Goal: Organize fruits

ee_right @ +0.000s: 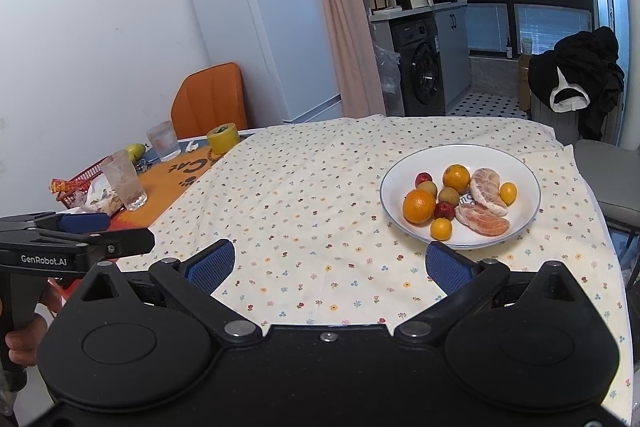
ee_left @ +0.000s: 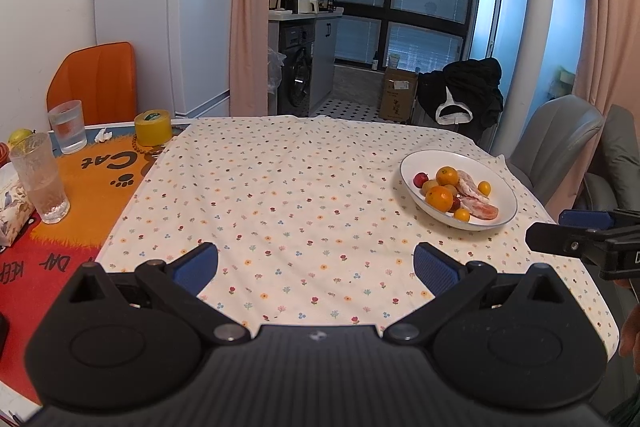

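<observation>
1. All the fruit in view lies in the white bowl (ee_right: pixel 524 163) on the cloth-covered tabletop (ee_right: pixel 320 187): two oranges (ee_right: pixel 418 206), peeled pomelo segments (ee_right: pixel 482 219), small red fruits (ee_right: pixel 423 179), kumquats (ee_right: pixel 441 228) and brownish round ones.
2. No fruit lies loose on the flowered cloth, so the gathering looks finished, or the sorting has not begun; I cannot tell which.
3. The left hand-held gripper (ee_left: pixel 316 267) hovers empty, jaws spread wide.
4. The right hand-held gripper (ee_right: pixel 330 265) is likewise wide and empty, nearest the bowl.
5. A green fruit (ee_right: pixel 135 150) beside the glasses may remain.

On the table (ee_right: pixel 304 187), far right: a plate (ee_right: pixel 528 163) holding fruits (ee_right: pixel 419 205). Far left: two glasses (ee_right: pixel 124 181), a tape roll (ee_right: pixel 223 137).
</observation>
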The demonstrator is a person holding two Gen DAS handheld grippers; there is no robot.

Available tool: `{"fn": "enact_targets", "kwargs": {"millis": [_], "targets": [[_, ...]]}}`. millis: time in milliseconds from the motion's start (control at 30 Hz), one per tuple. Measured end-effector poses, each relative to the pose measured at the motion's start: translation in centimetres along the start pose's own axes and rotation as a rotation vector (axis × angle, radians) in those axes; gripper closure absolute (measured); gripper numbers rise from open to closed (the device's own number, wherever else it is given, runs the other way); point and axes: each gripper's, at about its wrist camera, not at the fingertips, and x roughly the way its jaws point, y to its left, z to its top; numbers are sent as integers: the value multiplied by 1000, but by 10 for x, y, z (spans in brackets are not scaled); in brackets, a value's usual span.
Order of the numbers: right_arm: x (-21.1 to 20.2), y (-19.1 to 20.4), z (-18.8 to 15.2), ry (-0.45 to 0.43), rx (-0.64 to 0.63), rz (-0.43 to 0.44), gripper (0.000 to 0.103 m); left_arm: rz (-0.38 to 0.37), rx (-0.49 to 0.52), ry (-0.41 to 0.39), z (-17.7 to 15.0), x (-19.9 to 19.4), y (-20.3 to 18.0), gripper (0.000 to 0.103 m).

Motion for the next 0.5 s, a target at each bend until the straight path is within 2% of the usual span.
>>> {"fn": "enact_targets", "kwargs": {"millis": [500], "targets": [[4,-2,-1,15,3,-2,0,-4,5,10,-3,4,-1,0]]}}
